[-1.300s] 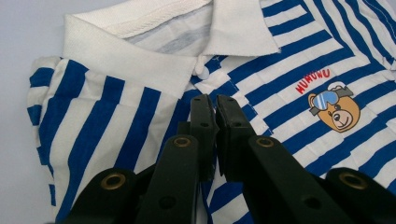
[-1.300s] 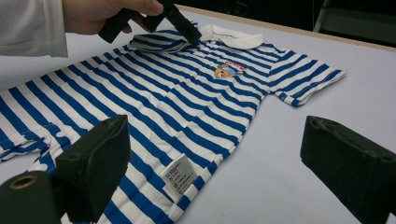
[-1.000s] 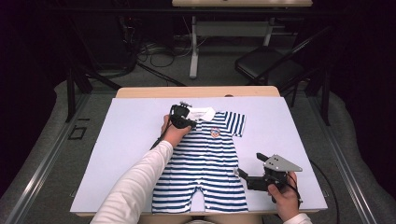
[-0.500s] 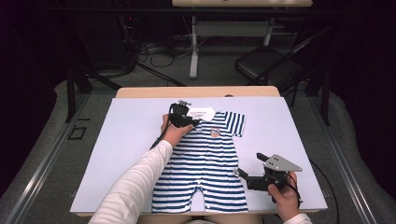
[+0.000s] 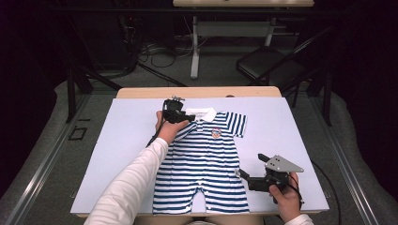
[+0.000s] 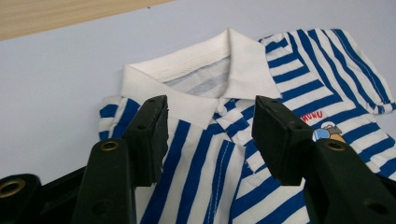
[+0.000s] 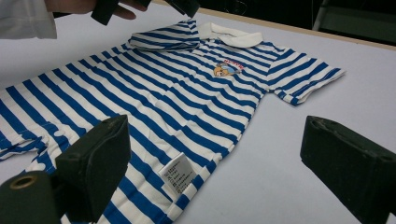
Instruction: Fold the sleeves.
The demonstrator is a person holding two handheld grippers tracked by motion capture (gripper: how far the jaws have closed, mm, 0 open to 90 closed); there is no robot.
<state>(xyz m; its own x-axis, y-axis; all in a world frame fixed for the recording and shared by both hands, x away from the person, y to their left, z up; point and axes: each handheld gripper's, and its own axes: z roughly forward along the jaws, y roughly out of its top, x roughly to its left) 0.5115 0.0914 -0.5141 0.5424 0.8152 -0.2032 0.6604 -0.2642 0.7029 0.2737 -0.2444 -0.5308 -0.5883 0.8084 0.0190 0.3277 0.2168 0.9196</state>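
Dark workshop clutter, cables and a chair sit beyond the pale sheet (image 5: 126,140) covering my table, and the striped romper (image 5: 206,164) lies flat on it, collar toward twelve o'clock, legs toward six. I judge this a folding job that has barely begun: the sleeve at the ten o'clock corner is already turned in over the chest, while the other sleeve (image 5: 237,124) is spread out and the body and legs lie unfolded. My left gripper (image 5: 172,112) hovers by the collar (image 6: 210,70); its jaws have just been opening and now stand apart with nothing pinched between them. My right gripper (image 5: 248,177) waits at the romper's four o'clock edge, jaws spread wide and empty. From above, the folded sleeve is hidden under my left hand (image 5: 168,132); the right gripper view shows it doubled over, plus a care label (image 7: 179,173) on the side seam. The left gripper view gives the collar's stitching and the chest logo (image 6: 327,130) close up.
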